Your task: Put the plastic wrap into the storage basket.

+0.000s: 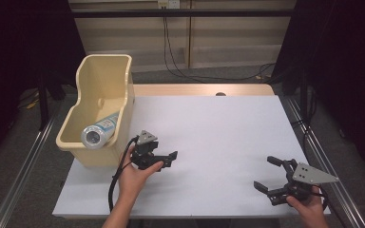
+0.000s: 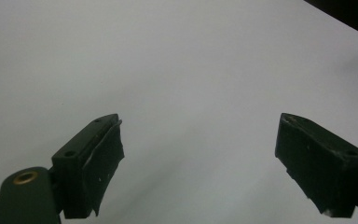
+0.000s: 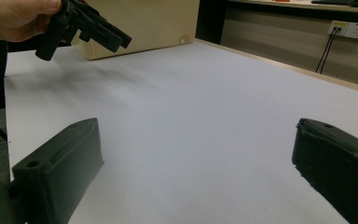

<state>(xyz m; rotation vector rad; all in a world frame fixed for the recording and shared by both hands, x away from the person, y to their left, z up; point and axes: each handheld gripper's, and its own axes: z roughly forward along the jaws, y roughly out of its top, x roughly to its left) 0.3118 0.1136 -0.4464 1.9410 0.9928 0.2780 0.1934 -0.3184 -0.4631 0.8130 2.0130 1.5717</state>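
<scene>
White sheet (image 1: 218, 142) is covering the table top, a strip of wood table edge (image 1: 199, 90) showing at the far side. Room is dim, dark curtains at both sides, a pale wall panel behind with a wall socket (image 1: 168, 4) and black cables (image 1: 171, 52) hanging down to the grey floor. Metal rails (image 1: 24, 171) are running along both table sides. Sheet between the grippers is lying bare, nothing standing in the way. Beige plastic bin (image 1: 123, 95) is sitting at the far left corner of the sheet, with a plastic bottle (image 1: 99, 131) lying on its side inside it, cap end toward the near wall. Left gripper (image 1: 171, 157) is hanging just beside the bin's near right corner, held in the left hand (image 1: 135, 175), jaws spread and holding nothing. Right gripper (image 1: 267, 174) is sitting low at the near right, in the right hand (image 1: 309, 205), jaws spread wide, gripping nothing.
</scene>
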